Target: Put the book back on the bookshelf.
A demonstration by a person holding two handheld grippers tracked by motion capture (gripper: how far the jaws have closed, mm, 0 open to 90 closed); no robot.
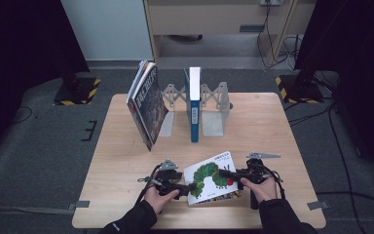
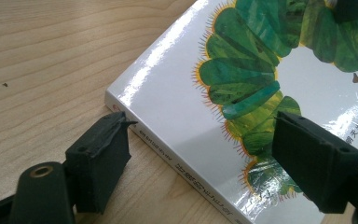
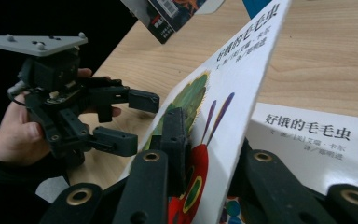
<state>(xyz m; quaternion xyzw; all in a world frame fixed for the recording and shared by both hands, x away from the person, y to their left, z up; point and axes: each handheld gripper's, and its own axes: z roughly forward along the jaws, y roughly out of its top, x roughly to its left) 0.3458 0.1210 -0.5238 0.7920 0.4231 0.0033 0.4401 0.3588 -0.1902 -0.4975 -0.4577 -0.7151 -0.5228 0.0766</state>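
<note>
Caterpillar book [image 1: 211, 177] flat, spine toward open left gripper [image 1: 191, 187]; cover pinched in right gripper [image 1: 222, 172].

White cover on the book [image 1: 213, 178], with a green caterpillar [image 2: 247, 79], spiky yellow-orange fringe, red face showing in the right gripper view. Black lettering on the white. Grippers black, the left gripper [image 1: 187, 187] and right gripper [image 1: 225, 172] alike, with grey plates on top. Pale wood-grain table [image 1: 121, 195]. Blue book [image 1: 194, 105] upright behind.
</note>
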